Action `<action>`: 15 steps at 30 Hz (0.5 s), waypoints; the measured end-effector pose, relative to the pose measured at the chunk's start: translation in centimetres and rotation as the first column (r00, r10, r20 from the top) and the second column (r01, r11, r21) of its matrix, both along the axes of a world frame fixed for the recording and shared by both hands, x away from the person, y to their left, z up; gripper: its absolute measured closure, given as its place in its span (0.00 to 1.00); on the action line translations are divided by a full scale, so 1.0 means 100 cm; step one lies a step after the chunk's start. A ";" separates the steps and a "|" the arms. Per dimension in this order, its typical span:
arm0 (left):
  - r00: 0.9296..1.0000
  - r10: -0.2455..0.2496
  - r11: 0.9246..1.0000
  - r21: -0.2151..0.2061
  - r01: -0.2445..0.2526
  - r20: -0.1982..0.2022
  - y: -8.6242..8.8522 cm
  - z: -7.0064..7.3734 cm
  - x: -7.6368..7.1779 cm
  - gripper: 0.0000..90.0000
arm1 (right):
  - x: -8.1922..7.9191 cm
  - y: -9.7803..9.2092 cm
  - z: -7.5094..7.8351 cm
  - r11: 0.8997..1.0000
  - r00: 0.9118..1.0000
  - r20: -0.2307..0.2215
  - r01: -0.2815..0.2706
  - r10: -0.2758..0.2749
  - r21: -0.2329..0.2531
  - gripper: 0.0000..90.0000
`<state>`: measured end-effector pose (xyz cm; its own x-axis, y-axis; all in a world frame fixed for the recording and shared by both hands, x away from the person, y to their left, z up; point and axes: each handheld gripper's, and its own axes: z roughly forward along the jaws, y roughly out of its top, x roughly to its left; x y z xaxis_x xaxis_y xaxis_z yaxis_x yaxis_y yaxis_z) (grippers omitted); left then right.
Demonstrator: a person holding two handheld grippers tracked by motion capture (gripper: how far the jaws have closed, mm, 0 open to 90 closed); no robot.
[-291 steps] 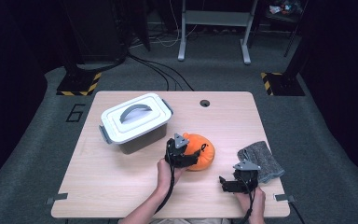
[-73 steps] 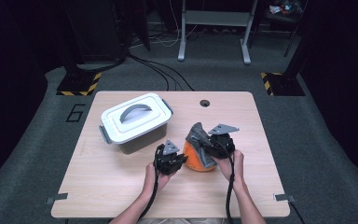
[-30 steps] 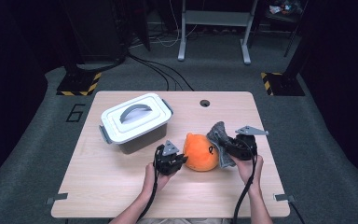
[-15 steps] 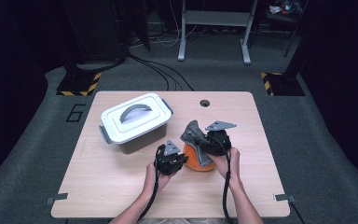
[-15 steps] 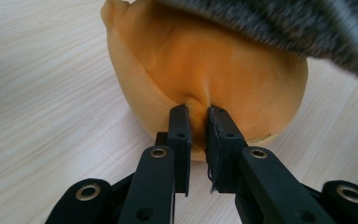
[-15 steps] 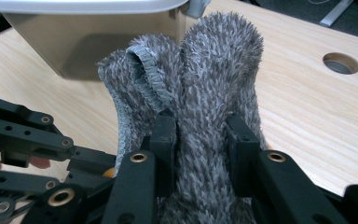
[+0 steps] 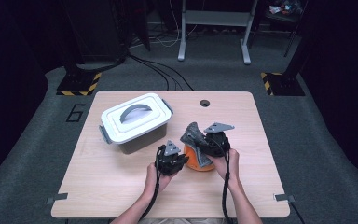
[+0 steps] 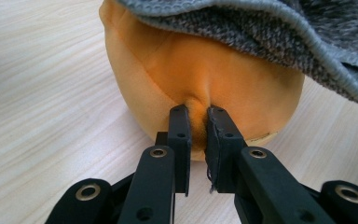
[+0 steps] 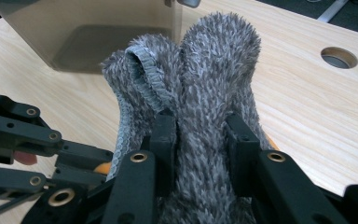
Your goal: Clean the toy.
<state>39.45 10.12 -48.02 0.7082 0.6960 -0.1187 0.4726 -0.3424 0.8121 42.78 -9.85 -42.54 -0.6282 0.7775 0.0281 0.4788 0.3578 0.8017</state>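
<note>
The left gripper [image 7: 171,158] sits low on the table [image 7: 121,186], its jaws nearly closed and pinching a small fold of the orange cushion [image 8: 200,79] (the fabric bunches up between the two black pads in the left gripper view). The cushion lies straight ahead of those jaws, resting on the wood, a soft rounded shape with a seam running down toward the pinch.

The right gripper [image 7: 212,140] is just to the right of the left one, close beside it, and a little higher. Its jaws are partly closed around a thick bundle of grey cloth [image 9: 200,93], which fills the gap between the pads and stands up in folds beyond their tips. In the high view the cloth [image 7: 193,135] drapes from this gripper over the top and far side of the cushion [image 7: 196,161], and the left gripper view shows its knitted hem lying across the upper part of the orange fabric.

Beyond the right gripper's jaws, past the cloth, stands a plastic box [image 7: 135,123] with a white lid and a grey handle on top; it is apart from both grippers, on the left gripper's far left side. A round cable hole [image 7: 204,103] lies in the tabletop ahead of the right gripper.
</note>
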 end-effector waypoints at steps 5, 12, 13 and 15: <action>1.000 0.002 1.000 -0.009 -0.002 -0.007 0.001 -0.001 0.000 0.90 | -0.004 -0.013 -0.002 0.999 0.999 0.009 0.033 -0.033 0.007 0.76; 1.000 0.001 1.000 -0.011 -0.001 -0.005 0.001 -0.002 0.000 0.90 | -0.009 -0.040 -0.009 0.996 0.996 -0.002 0.089 -0.089 0.030 0.76; 1.000 0.003 1.000 -0.015 -0.003 -0.010 0.001 -0.002 0.000 0.90 | -0.010 -0.046 -0.012 0.994 0.995 -0.004 0.104 -0.104 0.035 0.76; 1.000 0.002 1.000 -0.015 -0.002 -0.009 0.001 -0.002 0.000 0.90 | -0.011 -0.055 -0.016 0.990 0.991 -0.020 0.133 -0.132 0.048 0.76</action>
